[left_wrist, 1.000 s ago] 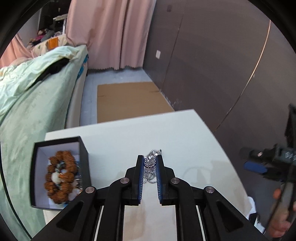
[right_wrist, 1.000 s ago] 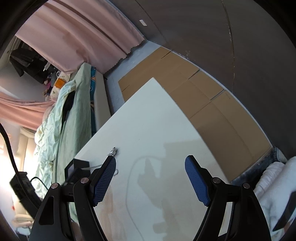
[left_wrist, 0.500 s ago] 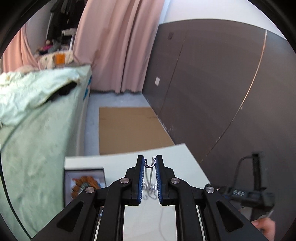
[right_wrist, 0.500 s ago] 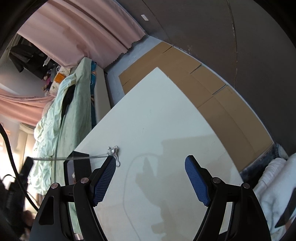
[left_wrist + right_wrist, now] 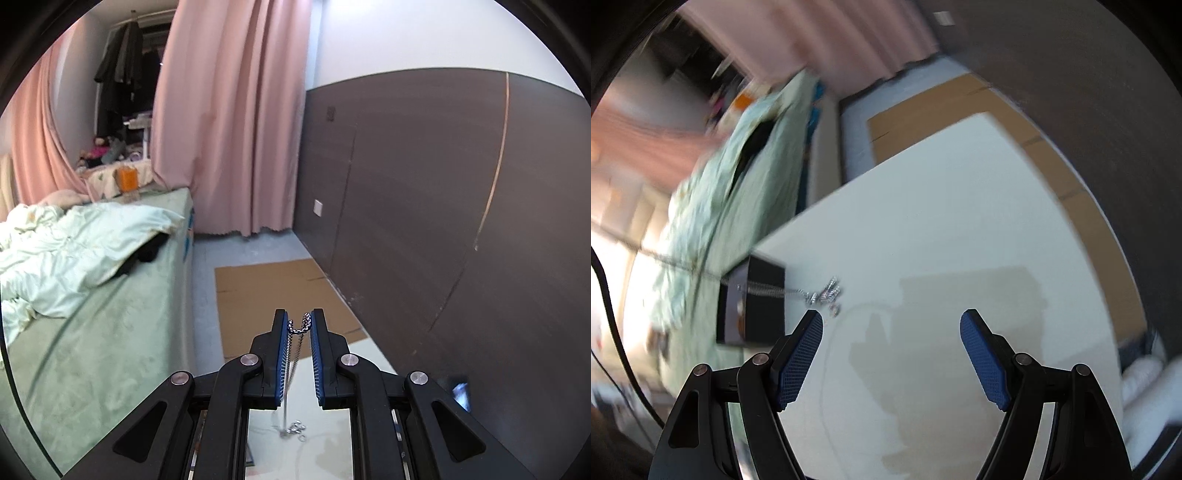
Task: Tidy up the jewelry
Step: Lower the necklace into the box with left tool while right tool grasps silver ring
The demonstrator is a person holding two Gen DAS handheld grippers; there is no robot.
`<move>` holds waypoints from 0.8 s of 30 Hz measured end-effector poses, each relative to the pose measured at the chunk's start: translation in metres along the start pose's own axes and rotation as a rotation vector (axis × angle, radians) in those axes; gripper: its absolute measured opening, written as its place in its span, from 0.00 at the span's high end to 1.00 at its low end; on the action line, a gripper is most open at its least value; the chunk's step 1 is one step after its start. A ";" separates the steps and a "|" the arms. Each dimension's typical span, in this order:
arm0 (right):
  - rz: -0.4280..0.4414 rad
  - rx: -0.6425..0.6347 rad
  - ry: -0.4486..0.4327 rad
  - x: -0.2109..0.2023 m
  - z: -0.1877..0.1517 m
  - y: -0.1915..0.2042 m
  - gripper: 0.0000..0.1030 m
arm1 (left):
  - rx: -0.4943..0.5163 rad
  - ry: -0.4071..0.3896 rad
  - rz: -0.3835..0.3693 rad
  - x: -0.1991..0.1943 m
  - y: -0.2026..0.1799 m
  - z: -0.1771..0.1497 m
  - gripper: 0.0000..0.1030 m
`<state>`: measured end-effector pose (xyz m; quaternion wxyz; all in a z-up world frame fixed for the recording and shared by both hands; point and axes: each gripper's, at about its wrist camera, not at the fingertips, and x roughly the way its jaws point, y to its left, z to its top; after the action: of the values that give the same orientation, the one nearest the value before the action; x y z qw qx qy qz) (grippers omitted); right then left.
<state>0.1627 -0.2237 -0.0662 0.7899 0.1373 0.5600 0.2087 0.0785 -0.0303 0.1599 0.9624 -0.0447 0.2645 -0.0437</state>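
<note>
A pale green bed (image 5: 92,314) fills the left of the room, with a pink curtain (image 5: 229,122) behind it and a dark wall panel (image 5: 424,206) to the right. At the near centre, the left gripper (image 5: 300,326) is pinched nearly together on a silver chain necklace (image 5: 299,328). The chain loops over between the blue pads (image 5: 281,354) and hangs straight down, likely held high so its full length clears the surface. Its lower end with small charms (image 5: 825,293) looks to be trailing on the white table (image 5: 942,221). A black jewelry box (image 5: 753,306) sits at the table's left edge, probably the necklace's destination. To the right, the right gripper (image 5: 892,332) is spread wide and empty above the table, perhaps ready to steady the chain.
</note>
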 end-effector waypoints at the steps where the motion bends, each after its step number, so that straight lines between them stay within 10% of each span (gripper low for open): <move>1: 0.002 -0.035 0.012 0.007 -0.002 0.008 0.28 | -0.004 -0.002 0.007 -0.001 0.003 0.004 0.88; 16: -0.087 -0.236 0.083 0.061 0.004 0.059 0.84 | 0.030 -0.088 0.123 -0.039 0.033 0.074 0.88; 24: -0.228 -0.355 0.102 0.077 -0.003 0.081 0.84 | 0.060 -0.111 0.183 -0.055 0.049 0.086 0.88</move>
<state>0.1674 -0.1161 -0.0946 0.7910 -0.0789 0.5655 0.2197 0.0787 0.0293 0.2564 0.9764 0.0059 0.2121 0.0390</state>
